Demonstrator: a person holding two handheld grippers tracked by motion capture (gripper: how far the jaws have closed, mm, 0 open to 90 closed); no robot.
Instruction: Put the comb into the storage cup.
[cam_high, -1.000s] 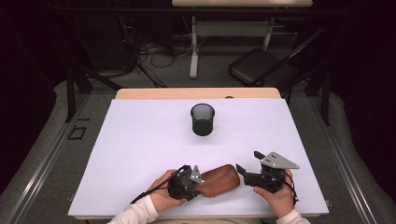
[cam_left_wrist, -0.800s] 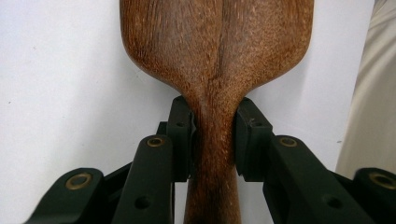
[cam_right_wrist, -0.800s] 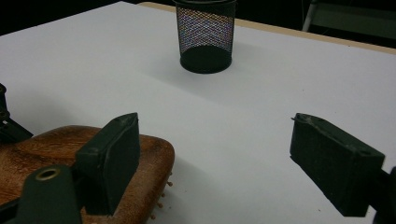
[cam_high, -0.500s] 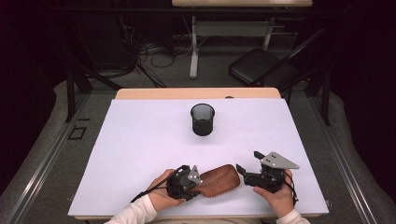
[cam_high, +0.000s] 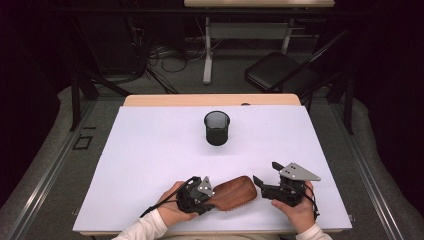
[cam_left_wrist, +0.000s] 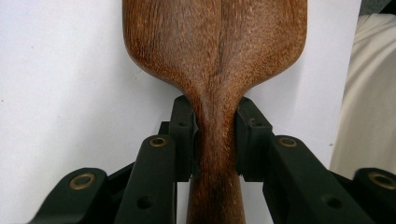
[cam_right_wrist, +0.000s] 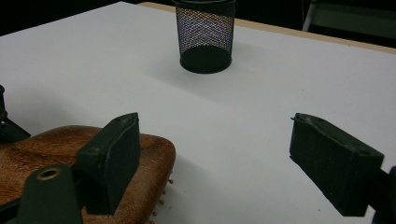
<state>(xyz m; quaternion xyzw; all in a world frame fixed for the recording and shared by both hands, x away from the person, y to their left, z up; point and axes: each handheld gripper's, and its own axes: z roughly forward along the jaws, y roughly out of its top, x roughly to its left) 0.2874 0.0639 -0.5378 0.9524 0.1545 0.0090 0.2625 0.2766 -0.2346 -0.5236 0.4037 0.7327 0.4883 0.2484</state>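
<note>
The left gripper (cam_left_wrist: 217, 135) clamped the narrow neck of the brush (cam_high: 235, 192) (grainy brown wood, rounded back up) on the white table (cam_high: 150, 150); the right gripper (cam_right_wrist: 229, 158) stood open beside it.

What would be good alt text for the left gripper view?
The left gripper clamps the narrow neck of a wooden hairbrush, its two black jaws pressing from either side. The brush's broad back widens away over the white table.
</note>
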